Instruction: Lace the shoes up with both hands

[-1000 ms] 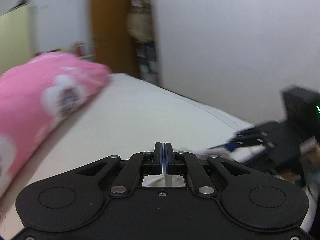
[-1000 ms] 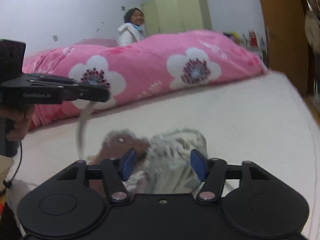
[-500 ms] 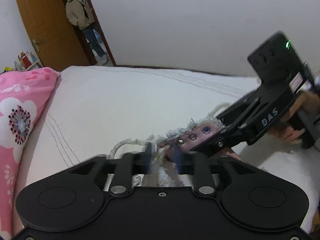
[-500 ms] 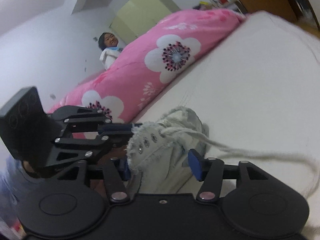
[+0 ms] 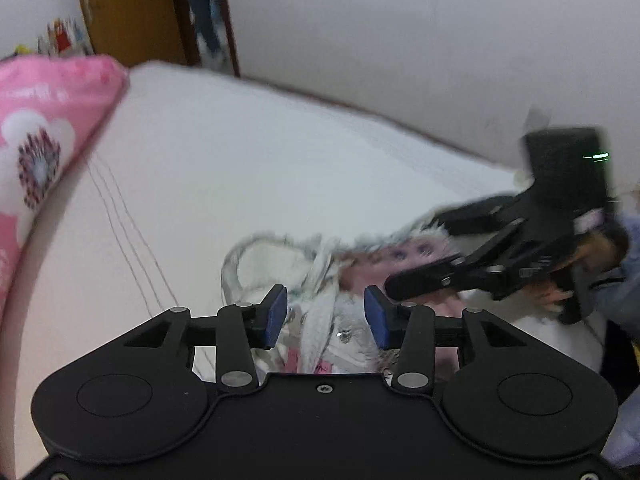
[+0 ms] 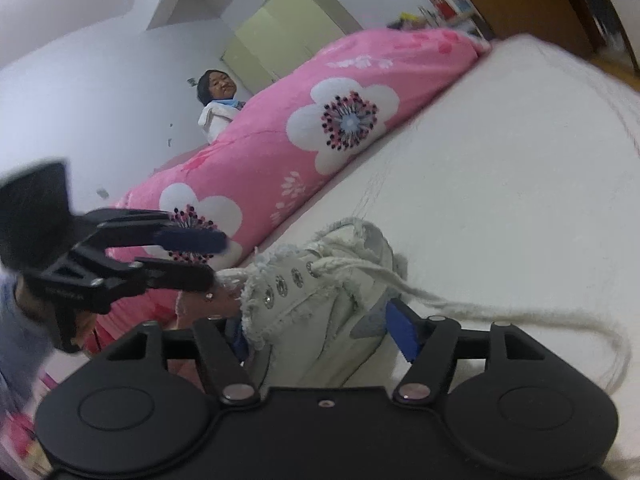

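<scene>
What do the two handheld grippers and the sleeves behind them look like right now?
Both are matte black plastic two-finger grippers with blue rubber pads, silver pivot screws and round recessed discs on a wide base. The left gripper has a boxy black block behind its linkage in the right wrist view. The right gripper carries a green indicator light on its block. A pale blue-grey sleeve shows behind it.

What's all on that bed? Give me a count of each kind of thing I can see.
Shoe: 1
Loose lace trailing from the shoe: 1
Pink flowered quilt: 1
Hand-held grippers: 2, the left gripper, jaws closing, and the right gripper, jaws opening around the shoe
Total: 5
</scene>
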A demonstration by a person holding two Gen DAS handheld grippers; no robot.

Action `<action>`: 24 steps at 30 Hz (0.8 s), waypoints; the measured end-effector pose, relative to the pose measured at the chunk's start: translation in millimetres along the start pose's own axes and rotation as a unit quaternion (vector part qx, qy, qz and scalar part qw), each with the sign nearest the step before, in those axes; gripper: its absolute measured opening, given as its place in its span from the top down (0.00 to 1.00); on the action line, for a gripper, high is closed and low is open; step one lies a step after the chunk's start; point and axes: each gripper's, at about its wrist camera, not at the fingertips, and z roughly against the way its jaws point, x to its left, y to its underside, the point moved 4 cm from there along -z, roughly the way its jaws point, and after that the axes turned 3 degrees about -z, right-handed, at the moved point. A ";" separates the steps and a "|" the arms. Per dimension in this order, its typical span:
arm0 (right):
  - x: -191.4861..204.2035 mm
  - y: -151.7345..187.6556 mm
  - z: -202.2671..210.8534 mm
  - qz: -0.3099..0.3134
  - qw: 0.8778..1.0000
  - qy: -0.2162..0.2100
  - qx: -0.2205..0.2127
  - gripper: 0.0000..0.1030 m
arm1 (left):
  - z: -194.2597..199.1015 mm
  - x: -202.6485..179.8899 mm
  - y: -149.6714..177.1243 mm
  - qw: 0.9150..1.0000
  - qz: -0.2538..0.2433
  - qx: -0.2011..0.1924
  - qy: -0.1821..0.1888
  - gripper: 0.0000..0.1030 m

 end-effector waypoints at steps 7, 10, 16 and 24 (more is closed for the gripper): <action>16.1 -8.6 11.9 0.060 0.997 -0.002 -0.052 0.60 | 3.5 -11.2 -5.3 0.999 -0.031 -0.003 -0.024 0.74; 11.2 -10.9 12.8 0.040 0.998 -0.005 -0.045 0.65 | -1.1 -21.7 -6.2 0.998 -0.050 0.005 -0.031 0.94; -2.1 -10.1 18.5 -0.001 0.999 -0.002 -0.038 0.63 | -6.2 -33.6 -16.3 0.995 -0.090 0.009 -0.033 0.97; -16.8 -4.6 20.7 -0.039 0.999 0.004 -0.035 0.59 | -38.0 -42.9 -30.9 0.987 -0.139 0.082 -0.002 0.97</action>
